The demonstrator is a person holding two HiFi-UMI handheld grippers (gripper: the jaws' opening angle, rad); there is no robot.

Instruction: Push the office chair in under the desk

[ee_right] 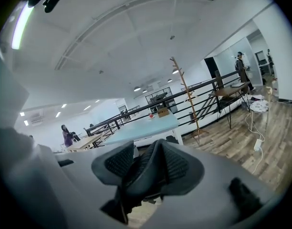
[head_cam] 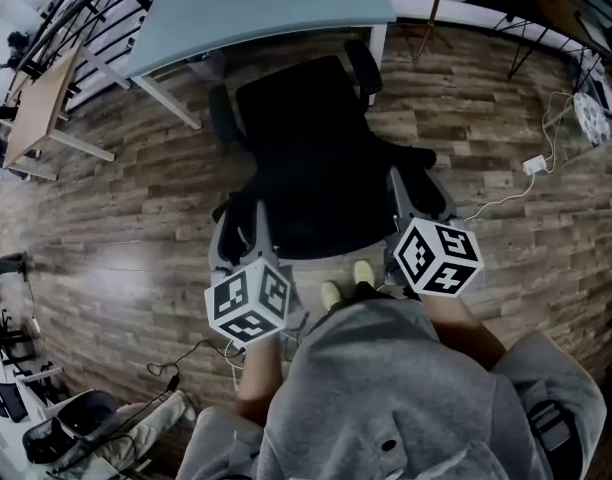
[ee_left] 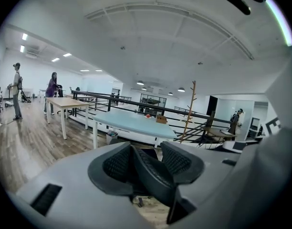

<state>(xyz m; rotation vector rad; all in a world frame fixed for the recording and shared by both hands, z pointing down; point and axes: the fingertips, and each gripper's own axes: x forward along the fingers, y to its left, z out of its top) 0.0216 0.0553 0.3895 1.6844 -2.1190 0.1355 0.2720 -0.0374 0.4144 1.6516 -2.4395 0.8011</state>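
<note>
A black office chair [head_cam: 306, 158] stands on the wood floor, its seat toward a pale blue desk [head_cam: 256, 8] and partly in front of it. I stand behind its backrest. My left gripper [head_cam: 241, 230] sits on the left of the backrest's top rim, my right gripper [head_cam: 416, 203] on the right. In the left gripper view the mesh rim [ee_left: 153, 178] fills the gap between the pads of that gripper [ee_left: 148, 163]. The right gripper [ee_right: 146, 168] likewise has the rim [ee_right: 148, 180] between its pads. The desk [ee_left: 131, 123] lies straight ahead.
A wooden table [head_cam: 36, 108] stands to the left of the desk. A white power strip [head_cam: 534, 164] with its cable lies on the floor to the right. A railing and a coat rack [ee_left: 189, 109] are behind the desk. People [ee_left: 51, 90] stand far off.
</note>
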